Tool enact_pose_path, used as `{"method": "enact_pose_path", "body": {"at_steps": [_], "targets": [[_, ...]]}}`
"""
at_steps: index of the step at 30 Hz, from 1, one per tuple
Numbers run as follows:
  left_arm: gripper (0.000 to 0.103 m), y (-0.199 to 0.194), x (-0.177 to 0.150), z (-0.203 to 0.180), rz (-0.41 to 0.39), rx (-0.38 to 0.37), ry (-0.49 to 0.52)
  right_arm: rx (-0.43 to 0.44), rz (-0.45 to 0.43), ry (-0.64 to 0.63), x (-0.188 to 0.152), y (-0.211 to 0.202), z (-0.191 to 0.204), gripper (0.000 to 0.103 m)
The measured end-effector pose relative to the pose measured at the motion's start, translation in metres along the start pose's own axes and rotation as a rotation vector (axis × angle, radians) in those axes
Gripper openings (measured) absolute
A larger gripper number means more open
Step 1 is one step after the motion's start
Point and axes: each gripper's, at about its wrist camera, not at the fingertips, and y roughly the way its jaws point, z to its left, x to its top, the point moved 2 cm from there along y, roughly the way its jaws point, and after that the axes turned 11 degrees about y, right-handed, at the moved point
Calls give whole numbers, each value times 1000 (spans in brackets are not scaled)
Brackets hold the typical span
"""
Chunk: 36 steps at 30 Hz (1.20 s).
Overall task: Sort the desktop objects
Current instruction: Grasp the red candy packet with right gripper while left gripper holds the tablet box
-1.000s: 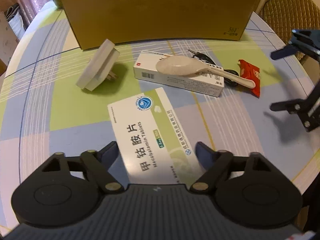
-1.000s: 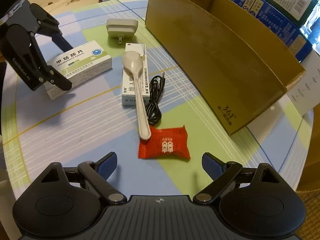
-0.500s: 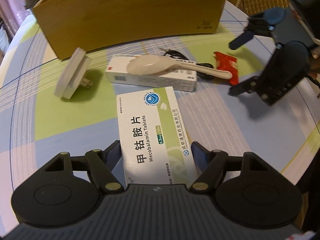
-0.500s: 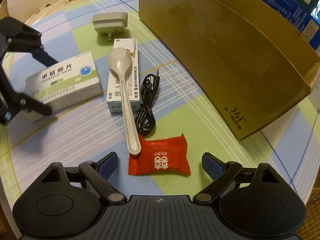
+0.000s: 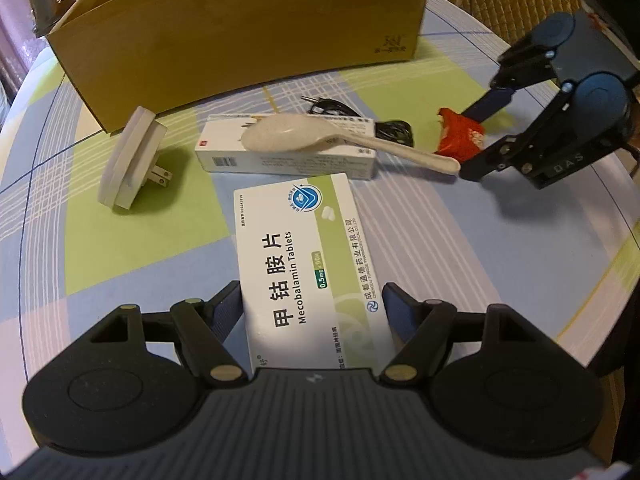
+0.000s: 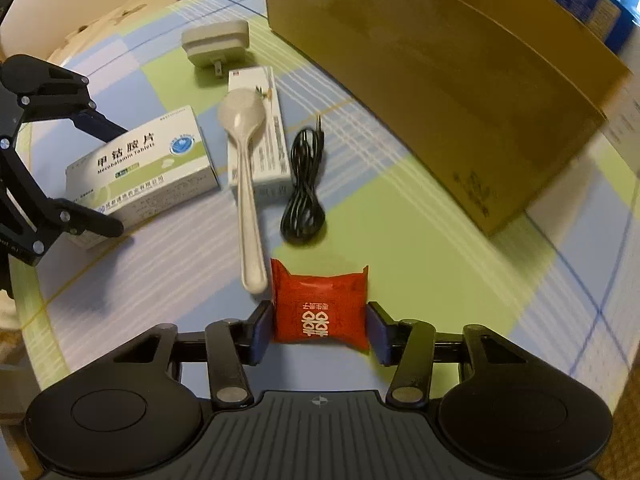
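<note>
A round counter [image 5: 500, 264] with a blue, green and white check cloth holds a scatter of small things in front of a tall open cardboard box [image 5: 240, 36].

The left gripper [image 5: 312, 304] sits low over the near end of a white and green tablet box [image 5: 304, 256] lying flat on the cloth. Its jaws straddle that end; the left finger touches the box's side, while a narrow gap shows at the right finger, so they are close around it but not visibly clamped.

The right gripper [image 6: 318, 330] has a red candy packet [image 6: 320, 306] between its jaws. Both blue pads [image 6: 262, 330] meet the packet's short edges, so the jaws are closed on it. The packet is at the cloth, near the counter's right side.

Between the two, a long white carton [image 5: 288, 154] lies crosswise just beyond the tablet box. A pale spoon [image 5: 320, 140] rests on top of it, the handle reaching toward the packet. A coiled black cable [image 6: 304, 188] lies beside the carton on the box side. A white plug adapter [image 5: 130, 160] lies to the left, prongs toward the carton.
</note>
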Motion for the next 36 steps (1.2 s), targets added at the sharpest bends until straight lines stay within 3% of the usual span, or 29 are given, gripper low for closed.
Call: {"method": "enact_pose_path", "body": {"at_steps": [10,13,14,16,22,30,36], "targets": [[72,-14,-24,-32,-13,-32,47,15,-7,225,-64,-31,19,44],[72,-17,-30,-35,-21,-22,25,-24,-39,277,-78,-38,23,44],[72,-17,-31,-36,-21,-16,17,-37,-53,287,-82,-39,25,46],[73,-17,-32,-35,-23,-6,8,-63,-77,298,-89,-41,28,61],[78,-15,-28,-30,-36,31,-30,-91,-159,386,-102,-39,30,66],[77,-8,-22,-27,-36,24,-54,-82,-217,408,-101,-38,27,66],[75,-4,-25,-28,-31,16,-58,-115,-219,384,-99,-35,32,55]]}}
